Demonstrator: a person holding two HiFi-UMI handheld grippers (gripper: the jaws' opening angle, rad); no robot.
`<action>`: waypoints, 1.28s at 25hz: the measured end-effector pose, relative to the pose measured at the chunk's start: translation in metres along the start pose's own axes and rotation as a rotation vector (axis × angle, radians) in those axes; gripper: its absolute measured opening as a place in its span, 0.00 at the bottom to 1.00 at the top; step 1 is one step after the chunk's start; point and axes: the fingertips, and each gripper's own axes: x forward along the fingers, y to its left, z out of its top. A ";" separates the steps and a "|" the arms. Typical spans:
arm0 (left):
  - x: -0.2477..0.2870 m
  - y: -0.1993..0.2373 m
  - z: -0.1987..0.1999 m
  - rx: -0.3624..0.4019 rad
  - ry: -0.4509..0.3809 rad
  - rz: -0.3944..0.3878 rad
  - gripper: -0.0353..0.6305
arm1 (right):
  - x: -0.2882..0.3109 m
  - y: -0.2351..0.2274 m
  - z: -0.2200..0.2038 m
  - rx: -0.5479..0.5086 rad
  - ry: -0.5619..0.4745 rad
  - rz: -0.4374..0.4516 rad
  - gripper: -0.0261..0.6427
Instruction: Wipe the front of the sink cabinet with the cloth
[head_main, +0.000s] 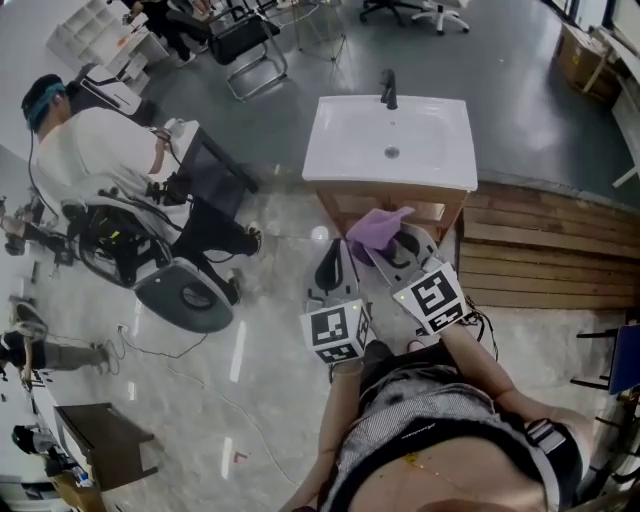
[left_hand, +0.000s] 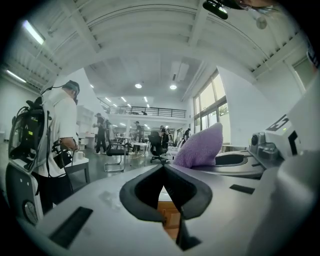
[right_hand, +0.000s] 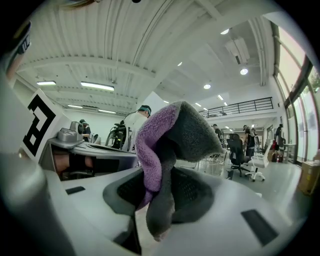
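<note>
Holding the cloth (right_hand: 172, 135), the right gripper (right_hand: 159, 192) had its jaws pinched on a fold of the fabric, which stood up above them, purple on one face and grey on the other. Seen from the head view, the cloth sat just in front of the wooden front of the sink cabinet (head_main: 340, 206), near its upper edge and below the near rim of the white basin (head_main: 390, 140); whether the fabric touched the wood could not be told. The left gripper (left_hand: 163, 172) hung just left of the right one, a little nearer to the person, with its jaws drawn together so the tips met and nothing sat between them. A black faucet (head_main: 389, 90) stood at the far rim of the basin. Wooden slats (head_main: 550, 250) lay on the floor to the right of the cabinet. Off to the far left, a person in a white shirt (head_main: 95, 150) stood at a dark desk (head_main: 215, 170).
</note>
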 end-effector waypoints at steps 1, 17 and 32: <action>0.003 0.005 0.000 0.001 0.001 -0.013 0.06 | 0.006 0.000 0.001 0.002 0.002 -0.014 0.30; 0.028 0.073 -0.009 0.014 0.017 -0.193 0.06 | 0.073 0.021 -0.001 0.022 0.036 -0.202 0.30; 0.089 0.093 0.001 0.012 0.014 -0.209 0.06 | 0.122 -0.023 0.004 0.021 0.052 -0.217 0.30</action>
